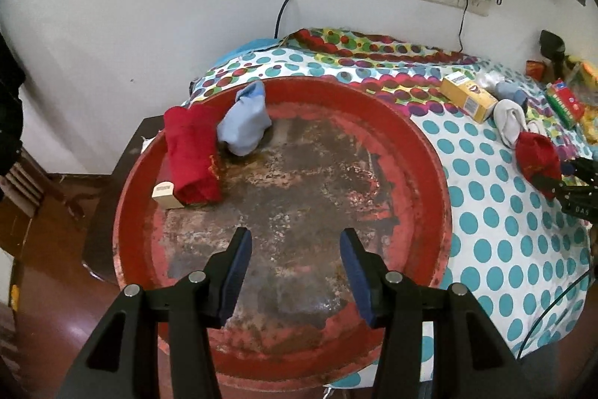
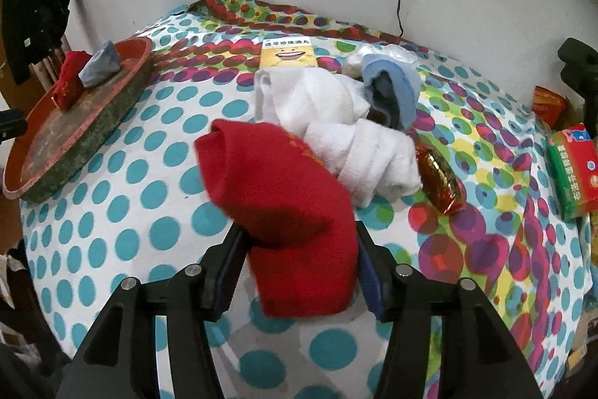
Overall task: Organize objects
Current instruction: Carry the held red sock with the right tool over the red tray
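Jaws of the right gripper flank a red sock on the bedspread right of the red tray, so clamp it mid-body before lifting, while the left gripper hangs open and empty above that tray.

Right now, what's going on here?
A person is sorting socks into the red tray. The right hand-held gripper has a red sock between its fingers above the dotted cloth. The left hand-held gripper hovers open and empty over the tray, which already holds a red sock and a blue sock.
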Available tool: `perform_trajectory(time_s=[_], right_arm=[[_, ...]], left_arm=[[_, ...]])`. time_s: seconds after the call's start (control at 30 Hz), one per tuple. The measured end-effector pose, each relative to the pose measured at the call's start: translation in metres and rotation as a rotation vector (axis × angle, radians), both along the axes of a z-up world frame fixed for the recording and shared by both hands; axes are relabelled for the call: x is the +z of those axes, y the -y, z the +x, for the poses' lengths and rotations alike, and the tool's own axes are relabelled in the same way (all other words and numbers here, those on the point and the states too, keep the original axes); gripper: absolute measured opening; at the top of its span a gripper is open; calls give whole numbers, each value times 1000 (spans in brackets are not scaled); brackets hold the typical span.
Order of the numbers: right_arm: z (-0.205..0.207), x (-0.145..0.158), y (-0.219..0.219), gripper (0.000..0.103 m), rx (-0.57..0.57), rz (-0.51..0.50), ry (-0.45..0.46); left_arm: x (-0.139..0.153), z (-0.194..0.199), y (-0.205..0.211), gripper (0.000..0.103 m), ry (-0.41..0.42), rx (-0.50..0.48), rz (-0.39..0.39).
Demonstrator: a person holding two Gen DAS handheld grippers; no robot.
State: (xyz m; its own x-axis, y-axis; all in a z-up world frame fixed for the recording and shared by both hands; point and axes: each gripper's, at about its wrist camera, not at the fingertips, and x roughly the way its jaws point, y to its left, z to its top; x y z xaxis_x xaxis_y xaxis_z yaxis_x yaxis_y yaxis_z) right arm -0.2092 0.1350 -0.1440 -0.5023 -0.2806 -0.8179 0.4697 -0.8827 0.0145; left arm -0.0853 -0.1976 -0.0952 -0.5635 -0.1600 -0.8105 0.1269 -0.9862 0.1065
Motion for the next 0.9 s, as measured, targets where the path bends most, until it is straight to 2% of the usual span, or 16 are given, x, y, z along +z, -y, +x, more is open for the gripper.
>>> perform_trajectory(time_s=[0.17, 0.23, 0.4, 0.47, 0.5, 0.7, 0.9], right_arm=[[8, 4, 6, 54, -20, -83, 54], [7, 5, 9, 51, -35, -98, 62], [4, 4, 14, 38, -94, -92, 61], [5, 4, 16, 21, -120, -75, 50], [6, 4, 16, 19, -127, -71, 51], [12, 14, 17, 15, -186, -80, 45], [20, 29, 26, 14, -184, -106, 32]], left_arm=[[-6, 4, 13, 50, -3, -7, 78], [-6, 6, 20, 50, -13, 3, 108], [-6, 10, 35, 50, -27, 29, 141], [-8, 10, 38, 50, -21, 40, 142], [-9, 10, 40, 50, -19, 43, 141], [-15, 8, 42, 50, -2, 52, 128], [-14, 9, 42, 50, -3, 47, 126]])
